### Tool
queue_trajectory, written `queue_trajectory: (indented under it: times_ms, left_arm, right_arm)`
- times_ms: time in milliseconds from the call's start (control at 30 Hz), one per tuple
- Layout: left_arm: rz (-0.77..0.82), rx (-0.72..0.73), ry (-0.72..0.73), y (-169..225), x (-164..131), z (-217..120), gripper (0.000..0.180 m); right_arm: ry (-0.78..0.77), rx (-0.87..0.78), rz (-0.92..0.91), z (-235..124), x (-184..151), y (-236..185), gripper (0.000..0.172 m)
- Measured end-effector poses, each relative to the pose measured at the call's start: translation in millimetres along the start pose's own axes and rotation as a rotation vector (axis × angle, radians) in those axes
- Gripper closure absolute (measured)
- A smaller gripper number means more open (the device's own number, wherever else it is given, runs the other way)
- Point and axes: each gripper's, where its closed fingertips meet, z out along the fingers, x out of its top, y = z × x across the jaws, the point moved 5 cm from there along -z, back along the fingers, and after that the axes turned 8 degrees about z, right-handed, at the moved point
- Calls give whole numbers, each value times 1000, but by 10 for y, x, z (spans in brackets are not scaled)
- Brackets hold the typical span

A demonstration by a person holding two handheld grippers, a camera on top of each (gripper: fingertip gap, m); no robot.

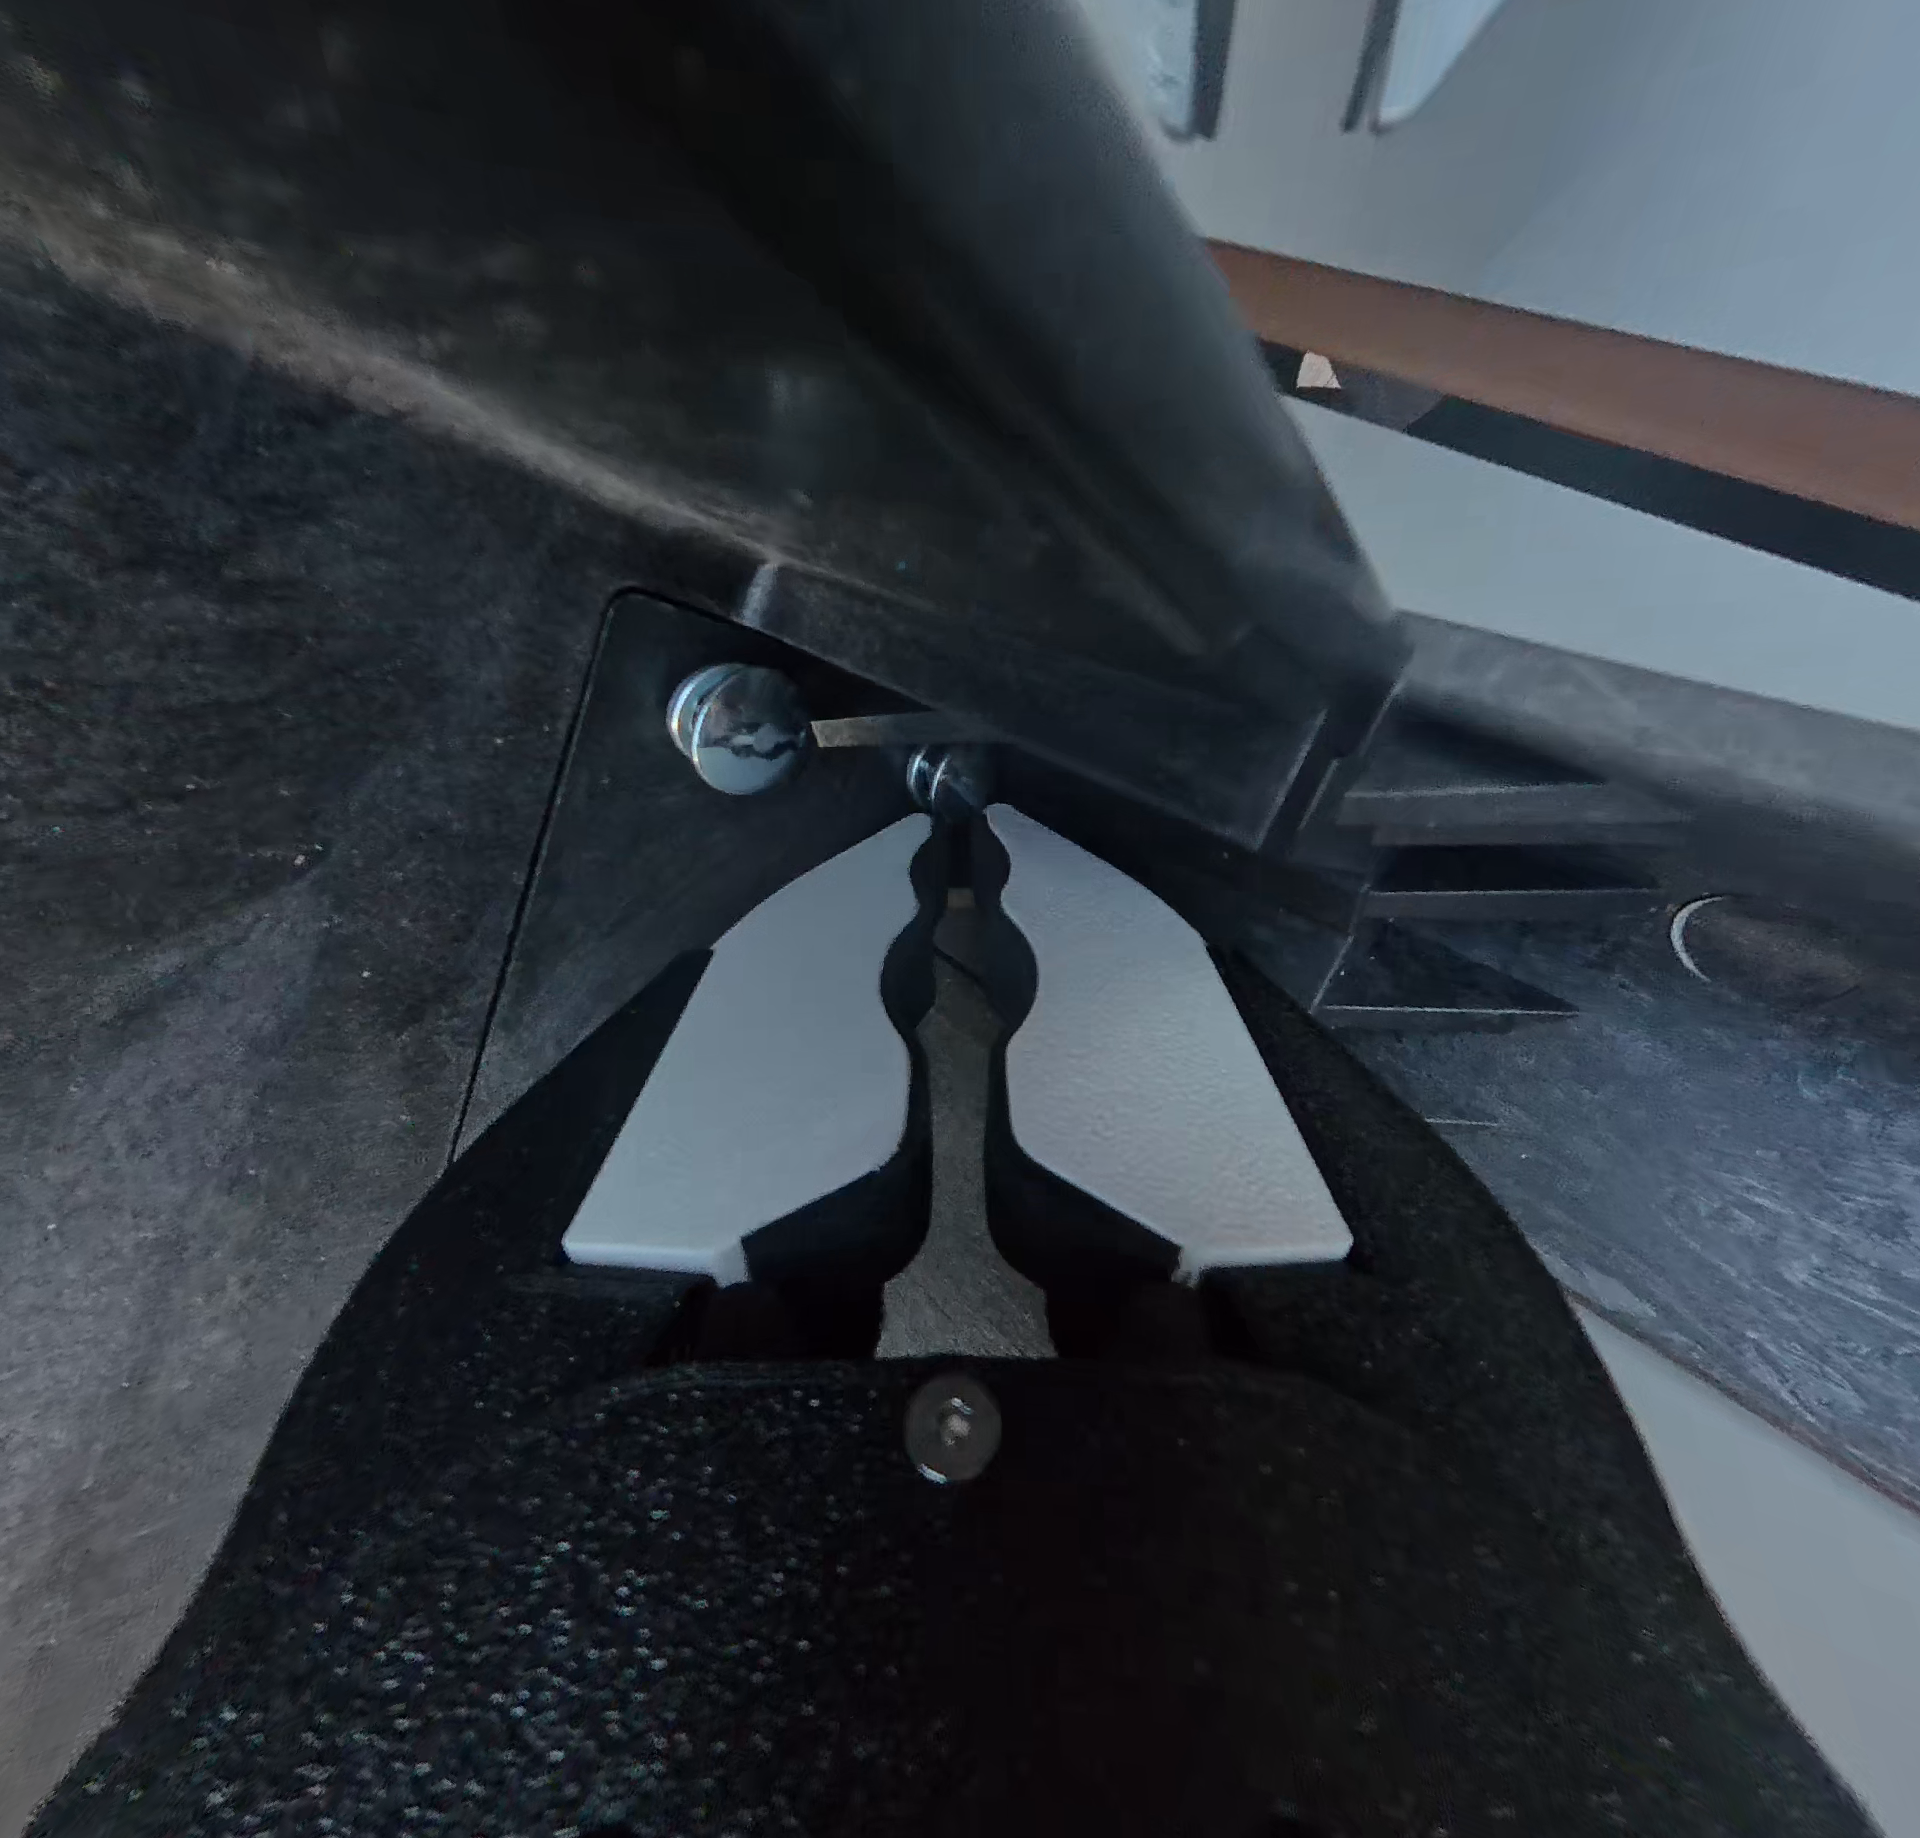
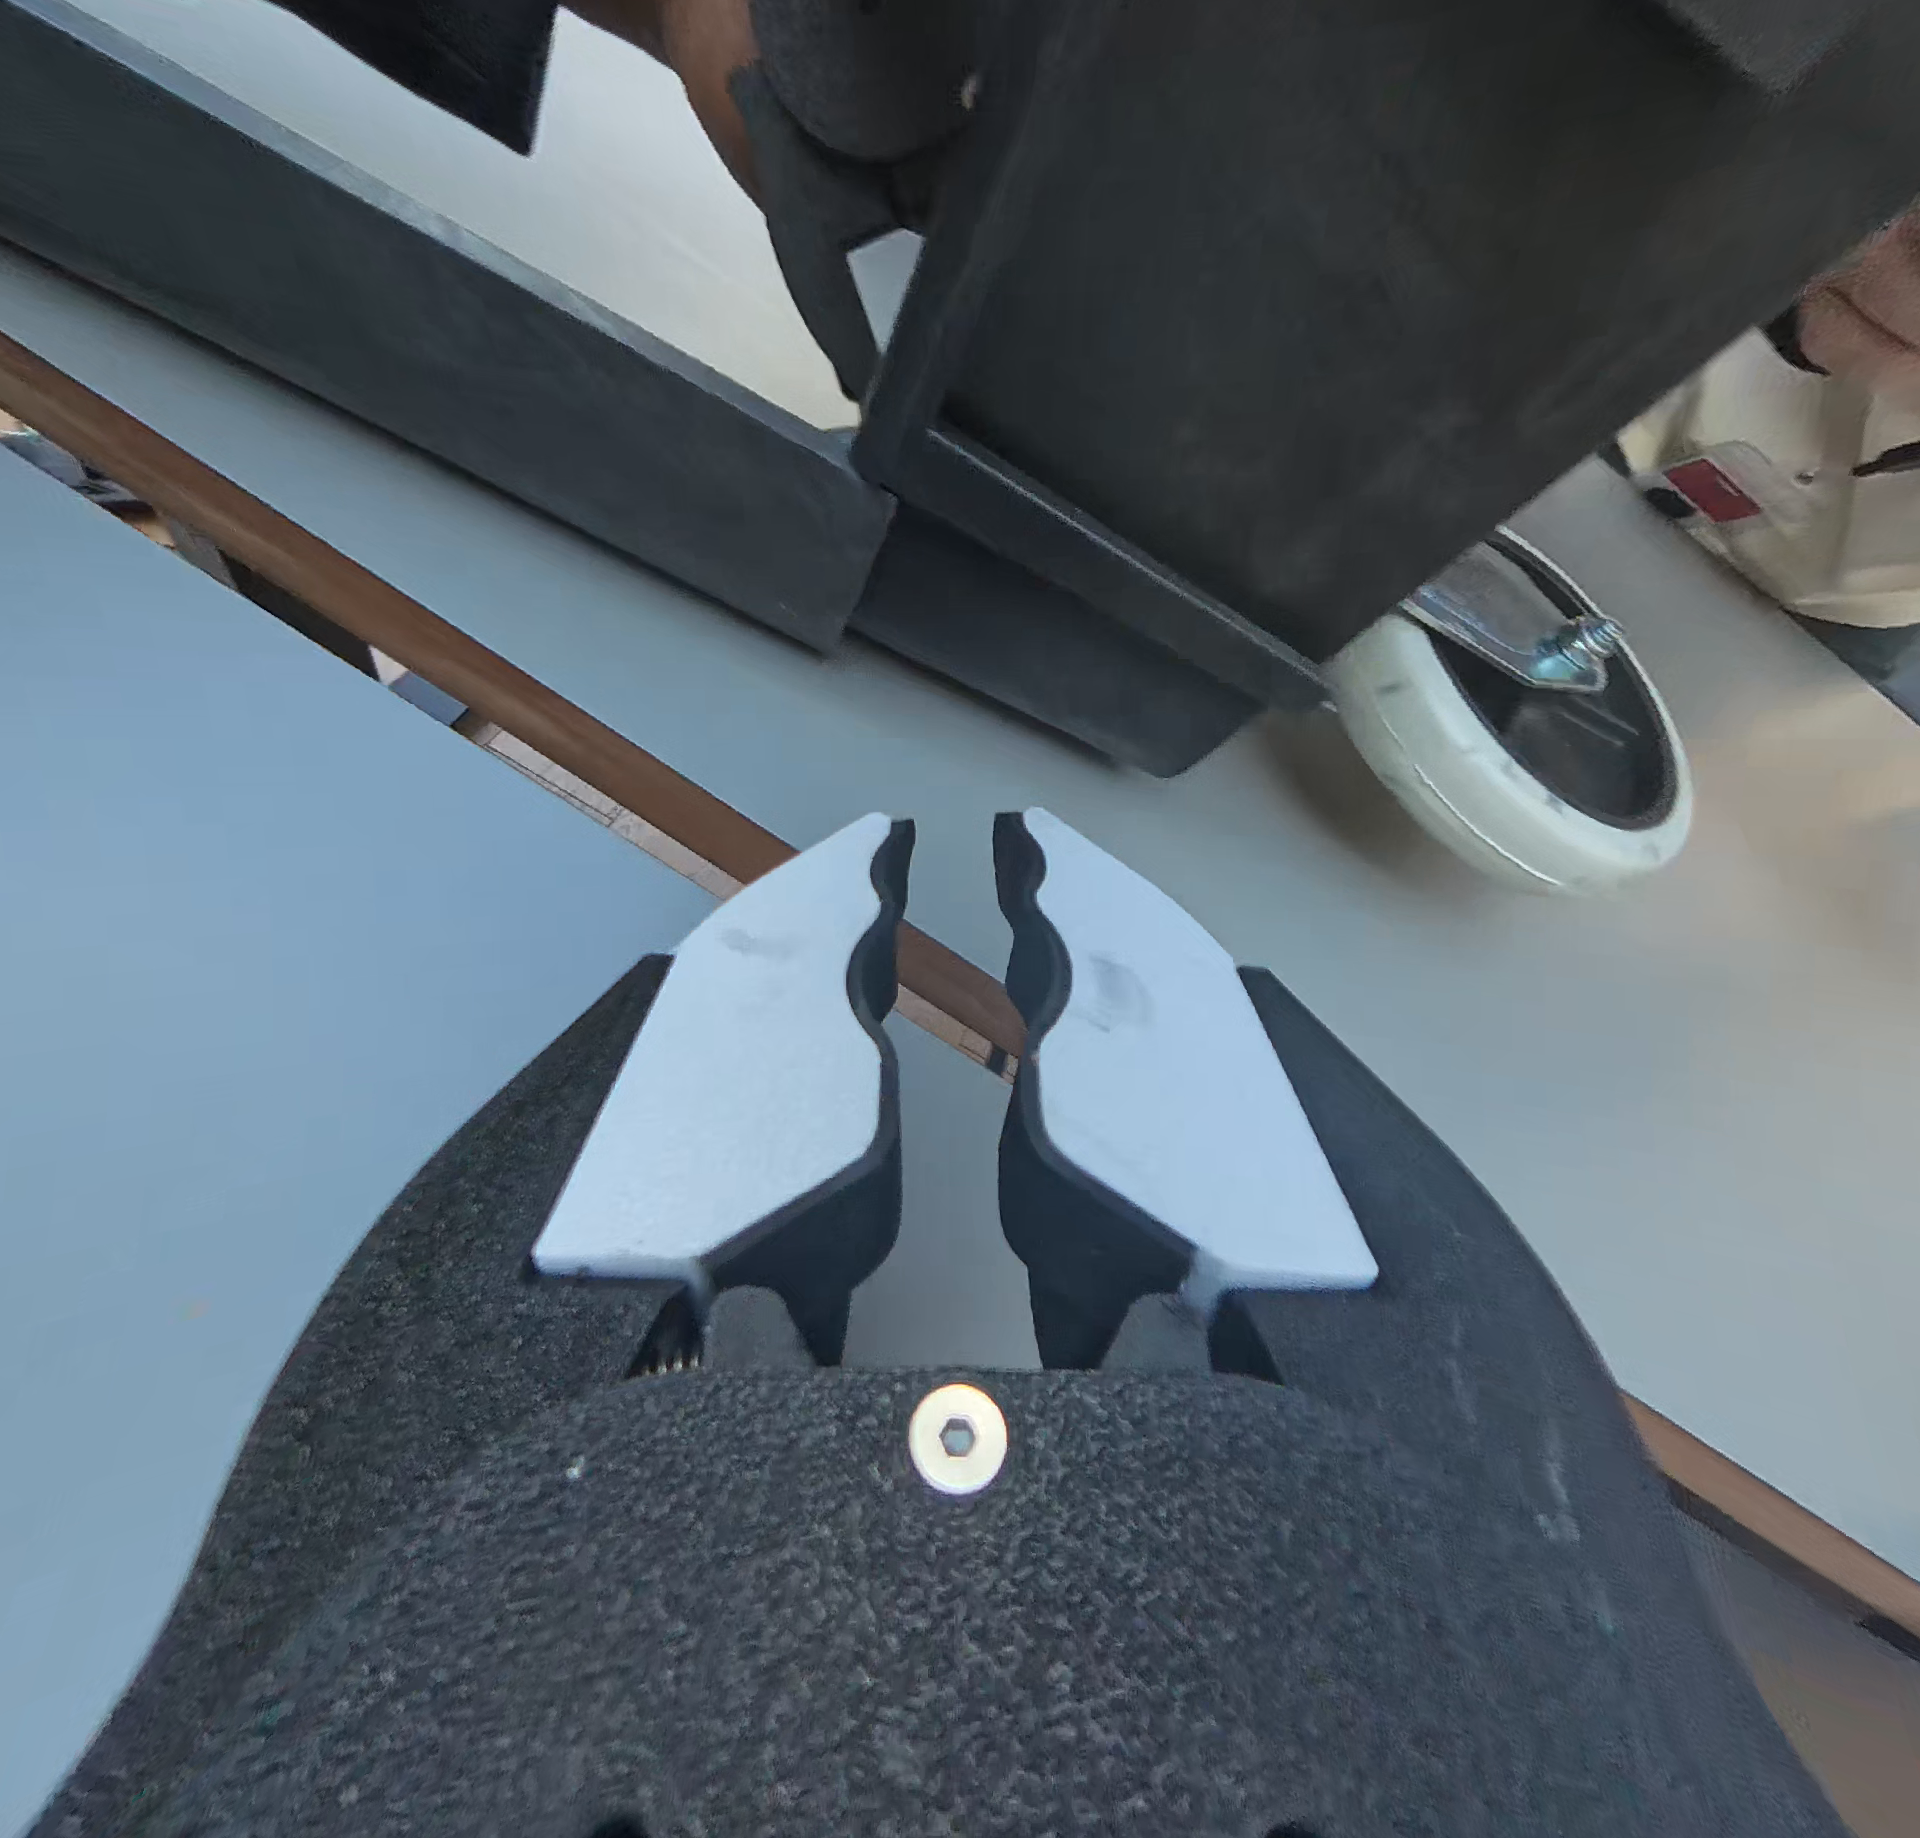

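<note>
While open, right gripper [image 2: 954,832] overhangs table edge [image 2: 582,739]

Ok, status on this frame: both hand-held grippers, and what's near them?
Left hand-held gripper nearly shut at small bolt on black plate. Right hand-held gripper open, empty. Caster wheel ahead.

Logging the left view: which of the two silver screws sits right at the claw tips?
The smaller screw, right at the closed claw; the larger round-headed screw stands off left on the black plate.

Bolts at the left claw, wheel beyond the right

A small silver bolt [image 1: 940,775] is seen at the nearly closed left claw [image 1: 958,820] tips; a larger bolt [image 1: 740,728] sits just left. A white wheel [image 2: 1527,728] stands up-right of the open, empty right claw [image 2: 954,832].
</note>
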Motion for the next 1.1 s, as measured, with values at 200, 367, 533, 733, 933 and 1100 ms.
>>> queue_trajectory:
  times_ms: [200,367,533,733,933,1100]
  left_arm:
    - [17,42,-36,20,0,-4,180]
    - [19,52,-52,25,4,-8,179]
    - [18,51,-51,26,1,-11,179]
    - [13,44,-44,26,-3,-10,179]
    - [13,33,-32,22,-9,-1,179]
    - [21,36,-31,25,-9,-1,180]
  right_arm:
    - [20,-32,18,-259,-224,442,154]
    - [-15,-55,-19,-456,-472,645,153]
    - [-51,-20,61,-686,-829,877,151]
    - [-29,-2,87,-755,-1016,1051,150]
    - [12,12,73,-713,-940,1126,151]
    - [-12,31,52,-622,-904,1092,151]
